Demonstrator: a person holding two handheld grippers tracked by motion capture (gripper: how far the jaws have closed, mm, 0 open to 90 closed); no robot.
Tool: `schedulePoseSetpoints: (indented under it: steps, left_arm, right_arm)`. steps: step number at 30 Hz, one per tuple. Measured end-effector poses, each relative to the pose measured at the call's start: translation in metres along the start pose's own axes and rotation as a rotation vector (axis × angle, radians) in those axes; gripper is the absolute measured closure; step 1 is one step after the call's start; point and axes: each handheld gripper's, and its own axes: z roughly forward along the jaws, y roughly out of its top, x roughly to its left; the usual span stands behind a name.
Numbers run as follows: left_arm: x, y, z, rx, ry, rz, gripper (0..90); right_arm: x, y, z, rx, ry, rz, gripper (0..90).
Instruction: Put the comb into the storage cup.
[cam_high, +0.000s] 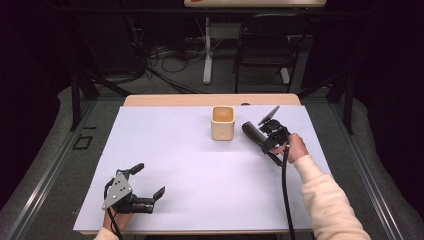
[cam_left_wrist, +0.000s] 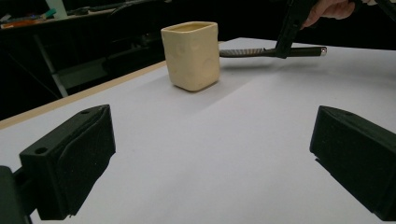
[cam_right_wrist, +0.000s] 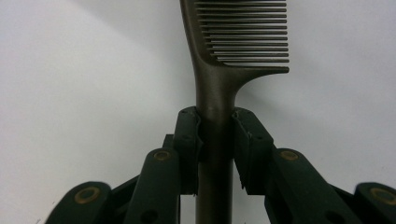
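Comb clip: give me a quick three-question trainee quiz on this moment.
1. True or false: the right tool grips the comb by its handle.
2. The cup stands: A) upright, B) tipped over.
3. Which tool has its jaws wide apart with nothing between them?

Key: 1 true. 2 A. 3 the left tool.
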Motion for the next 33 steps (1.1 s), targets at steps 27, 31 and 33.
schedulePoseSetpoints:
  steps: [27, 31, 33]
  left_arm:
    - [0.000, 0.000, 0.001, -0.002, 0.000, -0.002, 0.2]
    - [0.000, 0.000, 0.001, 0.004, -0.001, -0.001, 0.2]
    - [0.000, 0.000, 0.001, 0.000, 0.001, 0.001, 0.2]
  right_arm:
    - [-0.002, -0.001, -0.023, -0.140, 0.017, -0.009, 72.8]
    - [-0.002, -0.002, -0.024, -0.175, 0.031, -0.007, 72.9]
    - [-0.001, -0.002, -0.024, -0.202, 0.032, -0.008, 72.9]
